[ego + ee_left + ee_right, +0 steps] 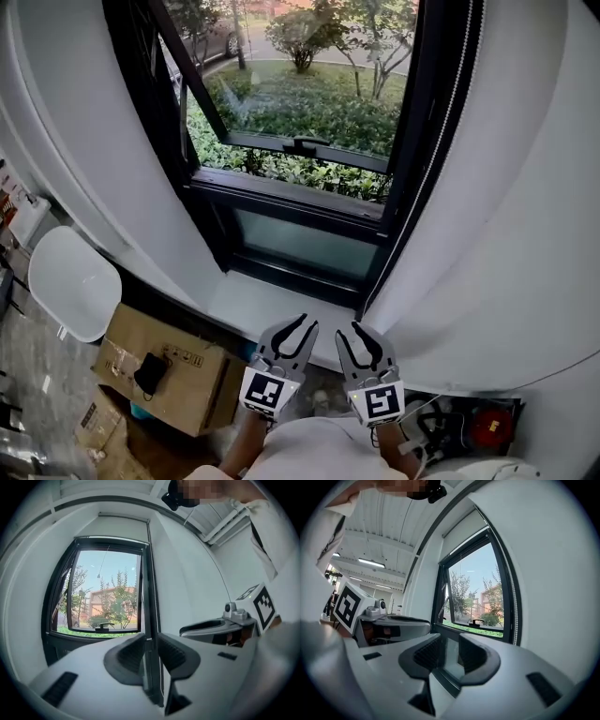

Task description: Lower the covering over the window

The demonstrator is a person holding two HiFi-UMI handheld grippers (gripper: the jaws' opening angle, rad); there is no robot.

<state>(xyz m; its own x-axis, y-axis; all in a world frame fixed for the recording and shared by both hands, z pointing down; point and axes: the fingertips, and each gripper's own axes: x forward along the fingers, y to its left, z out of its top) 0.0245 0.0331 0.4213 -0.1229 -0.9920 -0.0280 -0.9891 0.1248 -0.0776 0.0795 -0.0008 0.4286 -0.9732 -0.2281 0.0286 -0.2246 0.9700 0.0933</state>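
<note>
A black-framed window point(309, 178) stands in front of me, its upper sash tilted open onto greenery. The covering is rolled up at the top of the opening point(124, 518), so the glass is bare. A white bead chain point(441, 131) hangs down the right side of the frame point(513, 597). My left gripper point(298, 330) and right gripper point(361, 335) are held side by side low over the sill, well short of the chain. Both stand open with nothing between the jaws point(151, 644) point(450, 644).
A white sill point(272, 305) lies under the window, with curved white walls on either side. At the lower left stand a cardboard box point(169, 370) with a black object on it and a white chair seat point(75, 281). Cables and a red item point(489, 427) lie at the lower right.
</note>
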